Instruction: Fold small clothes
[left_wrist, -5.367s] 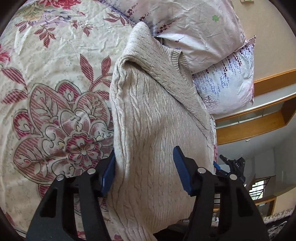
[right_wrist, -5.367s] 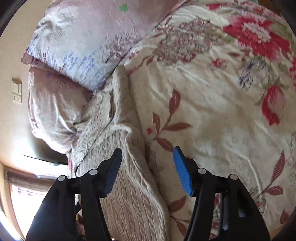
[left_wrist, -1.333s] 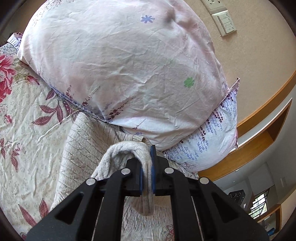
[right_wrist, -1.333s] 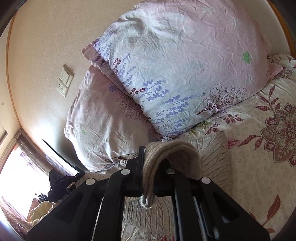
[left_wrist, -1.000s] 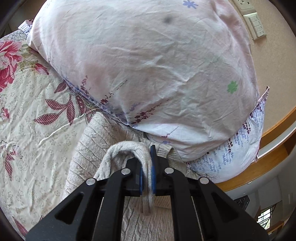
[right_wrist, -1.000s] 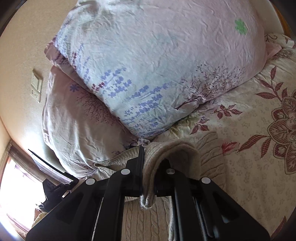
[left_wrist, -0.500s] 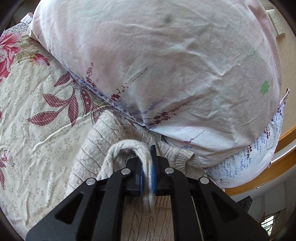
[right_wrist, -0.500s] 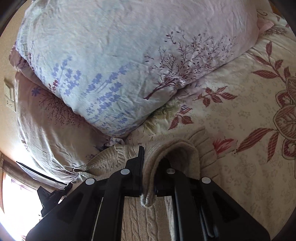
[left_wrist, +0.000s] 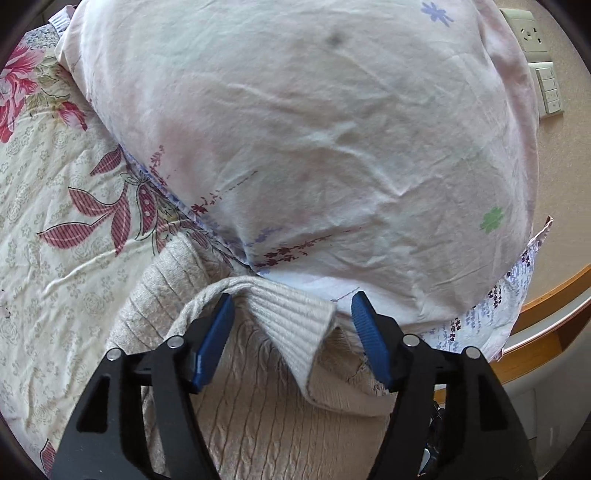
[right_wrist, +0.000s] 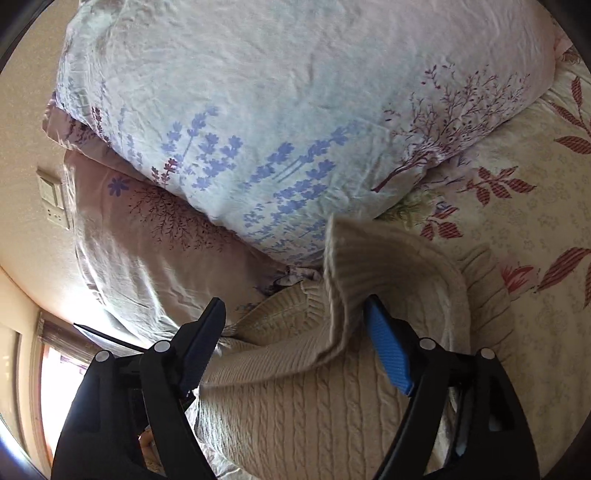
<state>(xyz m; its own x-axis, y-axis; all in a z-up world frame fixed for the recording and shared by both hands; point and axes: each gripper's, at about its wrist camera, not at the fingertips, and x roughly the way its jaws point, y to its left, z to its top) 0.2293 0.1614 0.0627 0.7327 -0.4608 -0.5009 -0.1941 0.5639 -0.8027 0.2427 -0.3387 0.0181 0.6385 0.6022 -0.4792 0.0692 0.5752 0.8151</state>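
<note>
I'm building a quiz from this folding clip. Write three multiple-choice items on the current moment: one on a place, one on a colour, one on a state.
1. Where does the folded-over ribbed hem of the sweater lie?
A. Up against the pillows
B. Hanging off the side of the bed
C. On the floor

2. What colour is the sweater?
A. Navy
B. Beige
C. Red

3. How do the left gripper and right gripper stand?
A. Both shut on the knit
B. Left shut, right open
C. Both open

Answers:
1. A, since the hem sits at the foot of the pale floral pillow on the bedspread.
2. B, since the cable knit is a pale beige in both wrist views.
3. C, since each pair of blue pads stands wide apart, with the hem loose between them.
</note>
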